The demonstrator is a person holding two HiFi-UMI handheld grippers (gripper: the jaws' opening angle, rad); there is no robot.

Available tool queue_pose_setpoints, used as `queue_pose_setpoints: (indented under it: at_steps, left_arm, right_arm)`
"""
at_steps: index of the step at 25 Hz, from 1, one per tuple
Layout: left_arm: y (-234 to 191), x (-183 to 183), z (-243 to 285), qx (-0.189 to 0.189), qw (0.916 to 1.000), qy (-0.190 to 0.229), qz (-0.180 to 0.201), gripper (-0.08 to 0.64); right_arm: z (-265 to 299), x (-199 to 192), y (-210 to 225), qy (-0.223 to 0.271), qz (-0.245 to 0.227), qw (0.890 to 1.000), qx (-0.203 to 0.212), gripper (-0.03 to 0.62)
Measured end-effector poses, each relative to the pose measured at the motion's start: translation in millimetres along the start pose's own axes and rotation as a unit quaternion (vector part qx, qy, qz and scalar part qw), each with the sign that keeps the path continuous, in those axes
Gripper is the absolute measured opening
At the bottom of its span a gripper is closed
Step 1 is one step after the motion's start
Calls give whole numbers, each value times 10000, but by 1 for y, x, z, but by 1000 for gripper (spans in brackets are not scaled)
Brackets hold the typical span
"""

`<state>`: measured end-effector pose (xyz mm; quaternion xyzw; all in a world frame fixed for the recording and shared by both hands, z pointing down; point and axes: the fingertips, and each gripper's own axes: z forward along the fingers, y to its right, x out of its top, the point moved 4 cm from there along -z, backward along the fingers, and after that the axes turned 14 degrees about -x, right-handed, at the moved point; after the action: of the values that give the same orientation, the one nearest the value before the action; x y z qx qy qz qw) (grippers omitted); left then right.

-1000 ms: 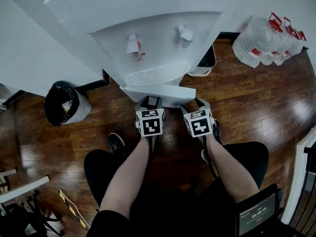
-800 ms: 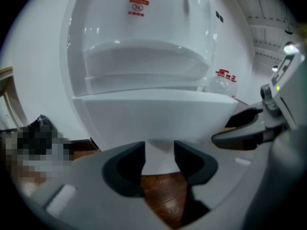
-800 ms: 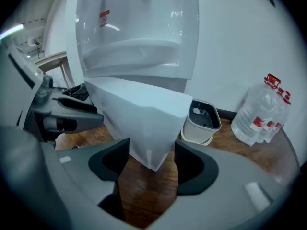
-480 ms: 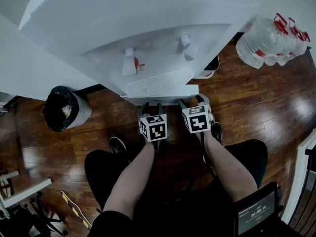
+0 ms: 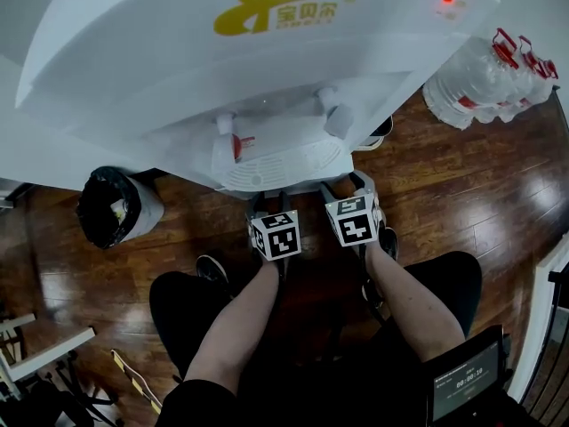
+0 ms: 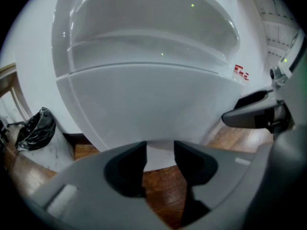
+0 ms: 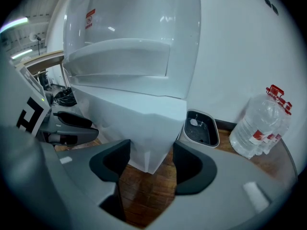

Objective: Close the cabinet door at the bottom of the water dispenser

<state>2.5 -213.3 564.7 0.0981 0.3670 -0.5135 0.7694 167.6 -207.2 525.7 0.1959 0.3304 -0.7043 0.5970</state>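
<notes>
Fig.: L gripper (image 6: 159, 152) & R gripper (image 7: 151, 155), both w/ jaws spread & pinching nothing, are sitting closer under the water dispenser (image 5: 267, 78) than a sec. ago, the cabinet door (image 6: 144, 109) lying just ahead of the tips, prob. nearly shut.

Bin (image 5: 116, 207) left of water dispenser (image 5: 267, 69); bottles (image 5: 484, 83) right.

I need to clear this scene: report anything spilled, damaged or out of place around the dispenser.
Nothing spilled or broken shows; the wood floor looks dry. The one stray item is a dark tray lying on it beside the water dispenser, by the wall.
</notes>
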Motion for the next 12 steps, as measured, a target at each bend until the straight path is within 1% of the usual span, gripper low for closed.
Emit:
queue_pose_setpoints:
  at_steps: [7,12]
  left_arm:
    - [-3,6,2,13,9994,80,-340,187]
    - [-3,5,2,-2,9996,28,-276,184]
  right_arm:
    - [7,7,3,75,-93,9999,40,281]
    - [9,9,4,107,-140,9998,43,278]
